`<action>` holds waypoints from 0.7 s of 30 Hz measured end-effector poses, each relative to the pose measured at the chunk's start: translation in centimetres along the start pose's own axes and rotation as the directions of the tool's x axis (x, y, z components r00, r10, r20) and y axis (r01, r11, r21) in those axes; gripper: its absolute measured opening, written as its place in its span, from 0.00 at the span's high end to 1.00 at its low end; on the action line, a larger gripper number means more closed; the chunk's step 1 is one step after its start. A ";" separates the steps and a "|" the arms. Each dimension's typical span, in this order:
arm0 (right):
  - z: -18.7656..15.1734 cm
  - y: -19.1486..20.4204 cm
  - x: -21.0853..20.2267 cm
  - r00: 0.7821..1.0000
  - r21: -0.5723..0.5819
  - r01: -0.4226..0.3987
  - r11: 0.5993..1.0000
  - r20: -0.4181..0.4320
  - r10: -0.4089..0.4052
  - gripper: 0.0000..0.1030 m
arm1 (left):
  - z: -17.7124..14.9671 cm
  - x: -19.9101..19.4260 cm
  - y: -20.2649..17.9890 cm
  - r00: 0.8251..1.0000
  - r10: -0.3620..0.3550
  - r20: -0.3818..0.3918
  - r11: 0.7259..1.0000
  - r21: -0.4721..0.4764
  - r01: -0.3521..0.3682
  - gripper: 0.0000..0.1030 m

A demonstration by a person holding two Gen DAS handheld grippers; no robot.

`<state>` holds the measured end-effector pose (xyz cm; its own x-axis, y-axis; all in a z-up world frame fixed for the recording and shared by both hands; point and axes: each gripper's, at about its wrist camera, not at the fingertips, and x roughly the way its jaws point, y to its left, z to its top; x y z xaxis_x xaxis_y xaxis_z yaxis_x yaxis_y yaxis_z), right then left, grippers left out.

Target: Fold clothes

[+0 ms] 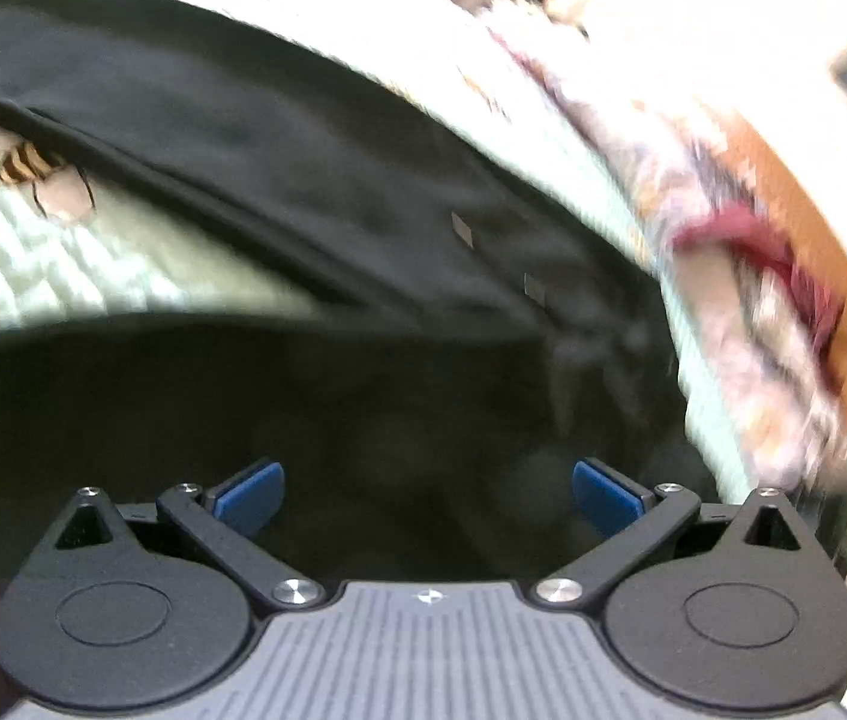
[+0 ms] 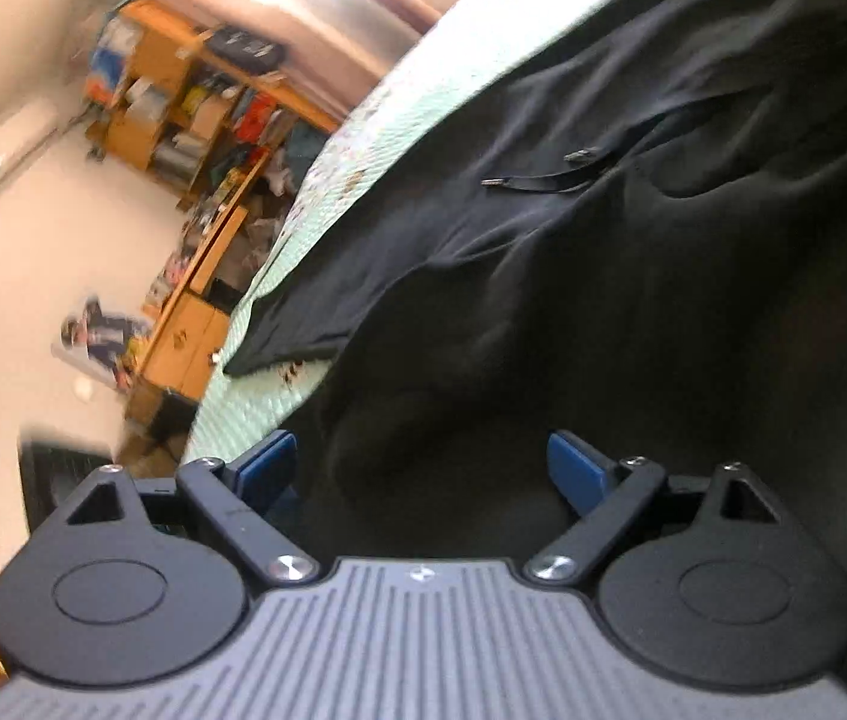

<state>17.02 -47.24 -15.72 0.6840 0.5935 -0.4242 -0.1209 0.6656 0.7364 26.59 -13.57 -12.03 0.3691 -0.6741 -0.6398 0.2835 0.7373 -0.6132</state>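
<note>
Garment (image 1: 279, 138) edges blurred, cut off

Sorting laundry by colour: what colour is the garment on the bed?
Black garment, clearest in the right wrist view.

Matt black cloth garment (image 1: 315, 180), quilted bedspread (image 1: 21, 252), seemingly wooden shelves (image 2: 195, 96)

A lived-in bedroom. A quilted pale-green bedspread (image 2: 363, 138) lies ahead of the right gripper (image 2: 422, 468). Cluttered wooden shelves (image 2: 195, 114) stand beyond, to its left.
</note>
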 end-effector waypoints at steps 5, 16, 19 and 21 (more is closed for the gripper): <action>-3.2 0.7 -1.4 0.993 -0.243 0.058 0.968 0.111 -0.032 0.11 | 5.5 1.9 0.2 0.999 0.031 0.039 1.000 0.003 -0.031 0.01; -2.2 -1.9 -2.2 0.983 -0.206 -0.036 0.978 0.170 0.072 0.11 | 8.4 11.6 2.5 0.906 -0.284 -0.313 0.936 -0.294 0.192 0.01; -2.3 -2.2 -2.1 0.980 -0.195 -0.055 0.979 0.176 0.090 0.11 | 7.7 14.1 2.4 0.875 -0.357 -0.327 0.912 -0.324 0.251 0.01; -2.5 -2.3 -1.9 0.979 -0.191 -0.064 0.980 0.180 0.099 0.11 | 7.6 15.2 2.3 0.856 -0.426 -0.293 0.875 -0.374 0.308 0.01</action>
<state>14.25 -48.77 -17.90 0.7871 0.5652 -0.2471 -0.2996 0.7004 0.6479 39.62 -21.75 -19.64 -0.0638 -0.9044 -0.4219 0.0307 0.4208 -0.9066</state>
